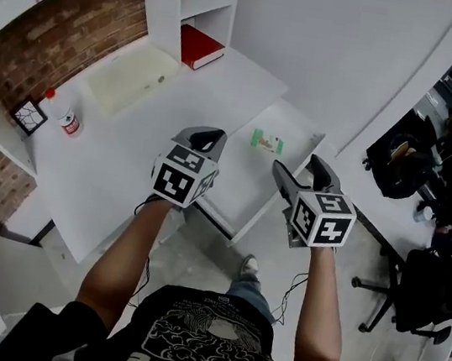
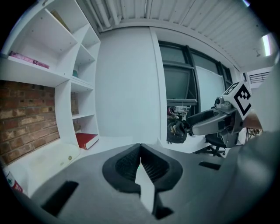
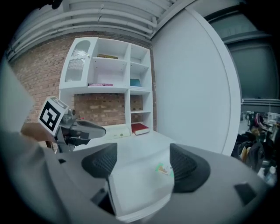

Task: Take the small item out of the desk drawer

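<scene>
Small item (image 1: 267,143) in drawer (image 1: 237,190) — book (image 1: 200,46) beyond

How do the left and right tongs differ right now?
The left tongs are shut, tips together; the right tongs stand open. The right tongs look down on the small item in the open drawer; the left tongs' view misses it. Both are empty and clear of the item.

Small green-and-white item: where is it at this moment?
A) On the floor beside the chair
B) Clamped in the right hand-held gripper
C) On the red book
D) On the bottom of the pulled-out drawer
D: the head view shows the small item lying flat inside the open drawer, ahead of the right hand-held gripper, whose jaws stand apart and touch nothing.
</scene>
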`<state>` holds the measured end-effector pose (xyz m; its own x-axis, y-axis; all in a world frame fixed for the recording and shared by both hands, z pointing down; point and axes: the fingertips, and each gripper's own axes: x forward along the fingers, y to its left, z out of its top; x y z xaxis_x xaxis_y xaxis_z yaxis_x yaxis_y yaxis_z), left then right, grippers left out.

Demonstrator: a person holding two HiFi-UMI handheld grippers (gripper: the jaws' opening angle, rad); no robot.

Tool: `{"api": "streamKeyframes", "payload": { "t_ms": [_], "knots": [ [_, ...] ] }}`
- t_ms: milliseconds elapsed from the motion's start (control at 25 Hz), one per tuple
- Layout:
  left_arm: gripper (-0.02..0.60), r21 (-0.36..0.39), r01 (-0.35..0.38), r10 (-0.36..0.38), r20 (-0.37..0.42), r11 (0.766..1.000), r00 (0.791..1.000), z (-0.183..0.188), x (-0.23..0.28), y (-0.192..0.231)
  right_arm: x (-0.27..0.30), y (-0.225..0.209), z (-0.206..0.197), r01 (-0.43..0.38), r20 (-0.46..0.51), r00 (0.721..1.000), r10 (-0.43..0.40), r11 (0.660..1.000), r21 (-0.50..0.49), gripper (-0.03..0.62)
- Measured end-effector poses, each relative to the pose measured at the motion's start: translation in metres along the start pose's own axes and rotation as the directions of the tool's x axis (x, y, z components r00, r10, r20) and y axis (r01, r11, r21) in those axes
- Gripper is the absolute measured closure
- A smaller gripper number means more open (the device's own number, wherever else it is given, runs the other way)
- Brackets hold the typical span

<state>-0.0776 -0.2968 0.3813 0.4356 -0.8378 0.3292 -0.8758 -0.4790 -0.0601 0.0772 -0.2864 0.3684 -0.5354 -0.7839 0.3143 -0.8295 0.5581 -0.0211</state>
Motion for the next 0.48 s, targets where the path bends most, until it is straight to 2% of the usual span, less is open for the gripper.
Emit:
{"api": "streamKeyframes", "payload": {
  "t_ms": [480],
  "knots": [
    [0.577,-0.056,-0.123,0.119,-0.072,0.991,0.990,0.007,0.081,0.007,0.068,-0.070,-0.013,-0.188,-0.108,0.977,0.183,0.981,-0.037,0.204]
  ]
}}
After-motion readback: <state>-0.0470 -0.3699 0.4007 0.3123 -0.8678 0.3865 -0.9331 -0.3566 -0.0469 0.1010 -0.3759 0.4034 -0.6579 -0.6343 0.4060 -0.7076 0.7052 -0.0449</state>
